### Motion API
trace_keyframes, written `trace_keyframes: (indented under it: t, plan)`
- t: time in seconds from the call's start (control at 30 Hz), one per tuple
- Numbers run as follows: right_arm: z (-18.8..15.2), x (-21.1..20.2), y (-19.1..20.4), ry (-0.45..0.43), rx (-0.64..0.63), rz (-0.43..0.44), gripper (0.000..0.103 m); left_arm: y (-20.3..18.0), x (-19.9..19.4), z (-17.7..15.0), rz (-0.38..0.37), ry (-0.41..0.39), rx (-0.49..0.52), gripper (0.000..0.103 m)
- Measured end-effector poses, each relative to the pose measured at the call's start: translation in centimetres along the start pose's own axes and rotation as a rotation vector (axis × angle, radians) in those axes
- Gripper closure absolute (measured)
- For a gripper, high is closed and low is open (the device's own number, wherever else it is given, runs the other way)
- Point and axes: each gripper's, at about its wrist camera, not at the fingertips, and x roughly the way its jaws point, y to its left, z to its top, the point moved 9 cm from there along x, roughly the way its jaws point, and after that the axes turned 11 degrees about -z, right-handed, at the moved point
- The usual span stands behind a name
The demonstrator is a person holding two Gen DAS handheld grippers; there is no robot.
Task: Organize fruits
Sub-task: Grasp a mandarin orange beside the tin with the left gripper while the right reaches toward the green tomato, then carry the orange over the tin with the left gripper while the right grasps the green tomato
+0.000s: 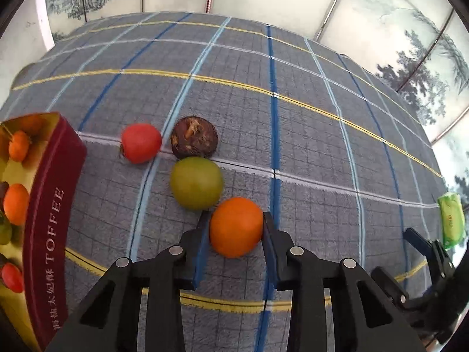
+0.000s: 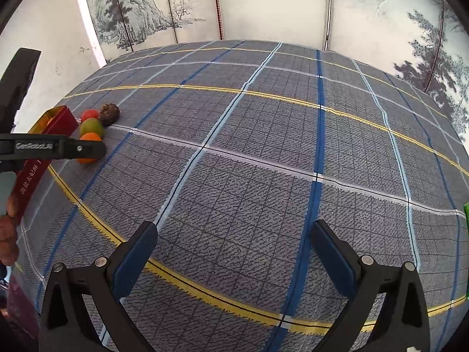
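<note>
My left gripper [image 1: 236, 220] is shut on an orange [image 1: 236, 226], with both fingers against its sides, on the cloth. Just beyond lie a green fruit [image 1: 196, 187], a dark brown fruit [image 1: 194, 141] and a red fruit [image 1: 141, 143]. A dark red TOFFEE box [image 1: 48, 223] at the left holds several small fruits. My right gripper [image 2: 234, 237] is open and empty over bare cloth. From the right wrist view the left gripper [image 2: 88, 149] covers part of the orange [image 2: 88, 138] at far left, beside the green fruit [image 2: 91, 126] and the box [image 2: 60, 121].
A plaid blue-grey cloth [image 1: 307, 146] covers the table. A green packet [image 1: 451, 220] lies at the right edge. A painted folding screen [image 2: 263, 6] stands behind the table. The right gripper's body [image 1: 425, 264] shows at the lower right of the left wrist view.
</note>
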Motion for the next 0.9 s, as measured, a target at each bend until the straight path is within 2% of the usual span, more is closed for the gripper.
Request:
trace_keyframes:
  t: [0.2, 0.37, 0.5, 0.63, 0.77, 0.83, 0.9]
  plan:
    - [0.0, 0.0, -0.1, 0.0, 0.005, 0.005, 0.0, 0.7, -2.8, -3.3, -0.02, 0.0, -0.002, 0.07]
    - [0.1, -0.1, 0.2, -0.007, -0.007, -0.007, 0.0, 1.4, -6.4, -5.1, -0.031, -0.033, 0.022, 0.07]
    - [2.0, -3.0, 4.2, -0.107, -0.012, 0.178, 0.004, 2.0, -9.3, -5.5, -0.035, -0.064, 0.039, 0.07]
    - [4.1, -3.9, 10.7, -0.135, -0.095, 0.326, 0.013, 2.8, -11.9, -5.3, -0.045, -0.108, 0.034, 0.07]
    - [5.6, -2.1, 15.7, -0.103, -0.126, 0.381, 0.027, 4.0, -14.0, -5.4, -0.047, -0.136, 0.023, 0.07]
    - [6.3, -1.0, 17.1, -0.083, -0.099, 0.397, 0.032, 5.0, -14.9, -5.5, -0.046, -0.147, 0.009, 0.07]
    - [6.8, -0.1, 18.0, -0.076, -0.085, 0.387, 0.032, 6.1, -15.6, -5.6, -0.036, -0.154, 0.0, 0.07]
